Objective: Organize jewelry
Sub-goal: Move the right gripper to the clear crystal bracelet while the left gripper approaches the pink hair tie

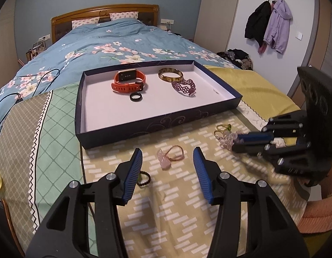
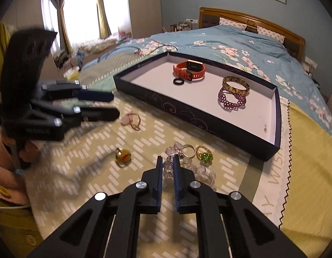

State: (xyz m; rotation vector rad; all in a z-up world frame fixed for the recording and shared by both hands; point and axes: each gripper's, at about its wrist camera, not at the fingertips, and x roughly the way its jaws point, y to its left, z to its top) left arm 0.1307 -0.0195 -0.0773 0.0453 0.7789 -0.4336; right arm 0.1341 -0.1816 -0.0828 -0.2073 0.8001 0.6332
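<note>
A dark tray [image 1: 159, 123] lies on the bed [image 1: 58, 111], on a patterned cover. In it, seen from the left wrist, an orange watch [image 1: 128, 81] sits at 11 o'clock with a black ring [image 1: 136, 96] just below it, and a brown bangle [image 1: 170, 74] at 1 o'clock touches a purple bracelet [image 1: 184, 87].

The left tool [image 1: 167, 159] points down at the cover with its jaws spread. A pink bracelet [image 1: 171, 154] with a pale stone lies between the fingertips, untouched. A dark bead ring [image 1: 143, 178] lies by the left finger.

The right tool [image 2: 167, 167] has its jaws nearly together, pinching a clear bead bracelet [image 2: 194, 169] that lies on the cover near the tray's front wall. At 1 o'clock from its tips lie a gold ring [image 2: 188, 150] and a green ring [image 2: 205, 155], side by side. At 10 o'clock lies a yellow ring [image 2: 123, 157], apart from the rest.
</note>
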